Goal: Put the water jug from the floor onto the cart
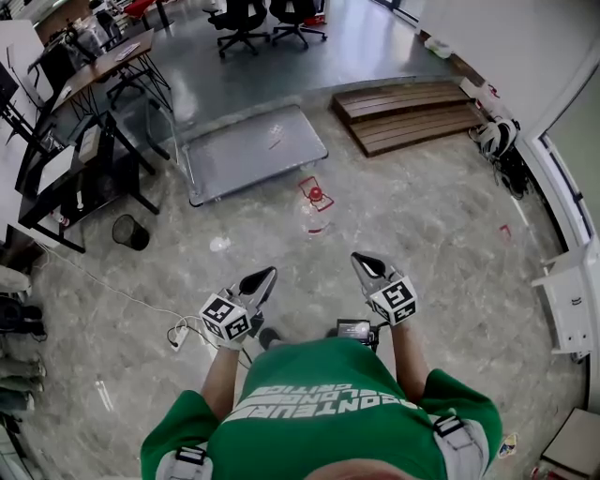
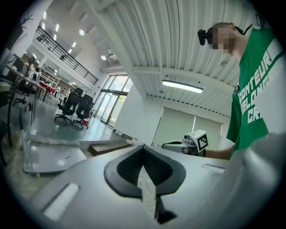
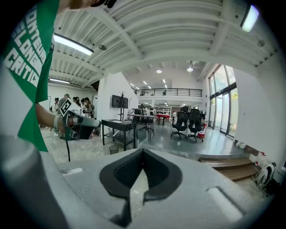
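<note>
The clear water jug (image 1: 315, 214), with a red cap and red handle, stands on the stone floor ahead of me. Just beyond it and to the left sits the flat grey platform cart (image 1: 253, 148), also seen low at the left in the left gripper view as the cart (image 2: 47, 159). My left gripper (image 1: 268, 274) and right gripper (image 1: 360, 260) are held side by side in front of my body, well short of the jug. Both point forward with jaws closed tip to tip and nothing between them, as the left gripper (image 2: 143, 146) and right gripper (image 3: 143, 150) show in their own views. Neither gripper view shows the jug.
Wooden pallets (image 1: 411, 112) lie at the far right of the cart. A black desk (image 1: 82, 159) and a black wastebasket (image 1: 130, 232) stand at the left. Cables and a power strip (image 1: 178, 334) lie on the floor near my left side. Office chairs (image 1: 270, 19) stand farther back.
</note>
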Demonstrator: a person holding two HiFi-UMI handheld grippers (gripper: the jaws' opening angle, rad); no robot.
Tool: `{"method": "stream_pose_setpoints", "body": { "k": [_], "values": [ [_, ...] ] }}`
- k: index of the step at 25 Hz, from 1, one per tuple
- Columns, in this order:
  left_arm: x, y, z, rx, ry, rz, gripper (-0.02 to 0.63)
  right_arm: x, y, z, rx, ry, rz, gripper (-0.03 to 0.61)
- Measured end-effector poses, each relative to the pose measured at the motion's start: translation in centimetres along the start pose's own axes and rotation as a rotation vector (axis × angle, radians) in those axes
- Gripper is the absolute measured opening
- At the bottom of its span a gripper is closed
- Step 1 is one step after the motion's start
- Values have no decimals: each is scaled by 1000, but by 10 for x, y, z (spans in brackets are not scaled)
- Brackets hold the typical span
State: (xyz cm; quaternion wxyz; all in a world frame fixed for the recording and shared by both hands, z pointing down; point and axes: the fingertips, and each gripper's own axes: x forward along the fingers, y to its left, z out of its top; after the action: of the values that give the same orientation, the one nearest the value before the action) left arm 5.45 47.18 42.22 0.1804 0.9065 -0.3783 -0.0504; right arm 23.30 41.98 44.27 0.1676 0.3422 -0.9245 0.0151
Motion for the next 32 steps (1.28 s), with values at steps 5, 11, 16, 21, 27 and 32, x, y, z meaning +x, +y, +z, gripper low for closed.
{"method": "stream_pose_setpoints", "body": {
  "k": [5,11,16,21,27,32],
  "values": [
    [-6,8,4,-7,2,-10,15,7,2,7,20,-11,-18,-6],
    [-10,13,6,-12,4,-32,14,15,7,9,20,-14,-24,-8],
    [-10,17,7,-6,6,-39,14,19,8,10,21,-18,-28,-8],
    [-7,18,2,9,42,-31,12,19,8,12,24,-20,-21,-8],
    [4,5,-2,19,67,-45,12,15,11,12,13,-33,25,-8],
    [18,-11,-5,29,67,-47,12,4,-1,7,35,-58,54,-8]
  ]
}}
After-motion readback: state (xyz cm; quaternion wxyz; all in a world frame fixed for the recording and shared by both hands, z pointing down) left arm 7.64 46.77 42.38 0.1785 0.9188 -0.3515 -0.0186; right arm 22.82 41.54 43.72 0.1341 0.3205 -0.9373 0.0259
